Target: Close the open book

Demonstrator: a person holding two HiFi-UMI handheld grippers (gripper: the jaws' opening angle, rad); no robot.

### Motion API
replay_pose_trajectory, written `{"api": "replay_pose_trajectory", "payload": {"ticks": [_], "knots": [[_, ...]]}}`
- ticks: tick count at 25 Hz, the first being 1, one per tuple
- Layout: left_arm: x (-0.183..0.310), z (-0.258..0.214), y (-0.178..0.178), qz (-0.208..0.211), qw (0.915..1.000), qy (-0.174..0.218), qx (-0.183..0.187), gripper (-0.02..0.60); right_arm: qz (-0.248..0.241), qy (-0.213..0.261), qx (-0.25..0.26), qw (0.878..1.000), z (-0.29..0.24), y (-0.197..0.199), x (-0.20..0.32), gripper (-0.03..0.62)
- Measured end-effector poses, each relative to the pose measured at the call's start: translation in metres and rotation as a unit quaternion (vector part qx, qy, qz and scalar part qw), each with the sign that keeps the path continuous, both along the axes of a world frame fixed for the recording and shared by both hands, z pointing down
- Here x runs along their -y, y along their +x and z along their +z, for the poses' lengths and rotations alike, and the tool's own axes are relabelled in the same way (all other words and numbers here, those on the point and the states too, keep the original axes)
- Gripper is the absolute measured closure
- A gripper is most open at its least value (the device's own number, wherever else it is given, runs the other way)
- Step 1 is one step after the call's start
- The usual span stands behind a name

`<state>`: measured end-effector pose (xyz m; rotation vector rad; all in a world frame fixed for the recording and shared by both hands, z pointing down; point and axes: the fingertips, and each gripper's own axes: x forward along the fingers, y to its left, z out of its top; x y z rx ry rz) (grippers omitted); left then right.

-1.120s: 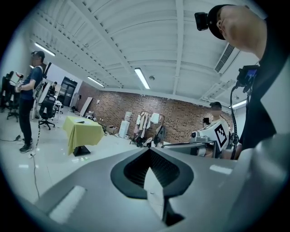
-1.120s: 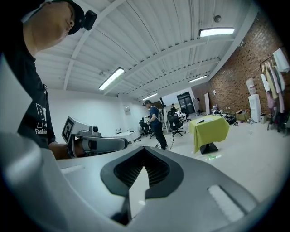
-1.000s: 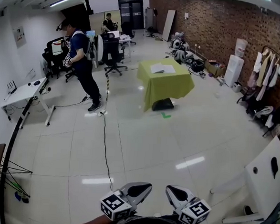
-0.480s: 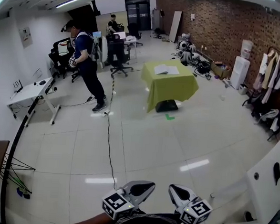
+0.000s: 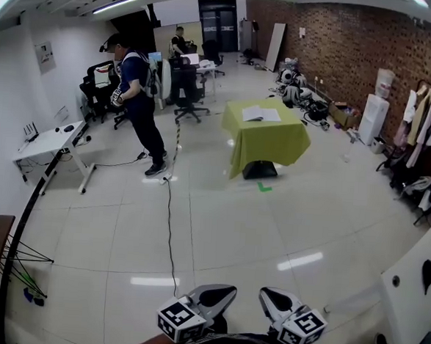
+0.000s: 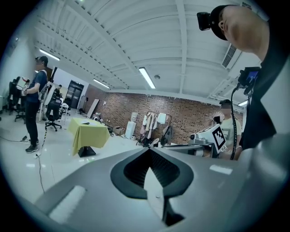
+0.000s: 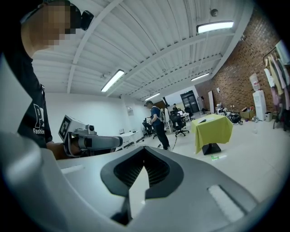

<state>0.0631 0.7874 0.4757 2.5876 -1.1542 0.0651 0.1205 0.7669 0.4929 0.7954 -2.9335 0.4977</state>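
Note:
The open book [image 5: 261, 114] lies flat with white pages up on a small table under a yellow-green cloth [image 5: 266, 143], far across the room. Both grippers are held side by side at the bottom of the head view, far from the book. My left gripper [image 5: 230, 288] is shut with nothing in it, and my right gripper [image 5: 264, 291] is shut and empty too. In the left gripper view the jaws [image 6: 148, 150] meet at their tip, with the table [image 6: 87, 132] small at the left. The right gripper [image 7: 144, 148] looks past its closed tip at the table [image 7: 213, 129].
A person in dark blue [image 5: 137, 100] stands left of the table beside office chairs [image 5: 186, 88]. A black cable [image 5: 170, 227] runs along the floor towards me. A white desk [image 5: 50, 141] stands at the left, a white table [image 5: 412, 286] at the near right, and a clothes rack [image 5: 425, 120] along the brick wall.
The whole view has moved forward: the green table and the standing person sit slightly nearer and lower in the picture. Both grippers stay shut, side by side.

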Motion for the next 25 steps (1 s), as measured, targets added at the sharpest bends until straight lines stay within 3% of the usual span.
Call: {"api": "replay_pose_trajectory", "payload": {"ticks": [10,15,25], "knots": [[0.042,0.001,-0.003,0.017,0.9998,0.000,0.010,0.574,0.023,-0.008,-0.007,1.000,0.002,0.006,0.035,0.586],[0.077,0.002,0.003,0.027,0.9994,0.002,0.019,0.574,0.035,-0.018,-0.003,0.999,0.006,0.011,0.069,0.586],[0.156,-0.008,-0.019,0.032,0.9994,-0.002,0.011,0.574,0.048,-0.021,-0.010,0.999,-0.001,-0.008,0.145,0.586]]}}
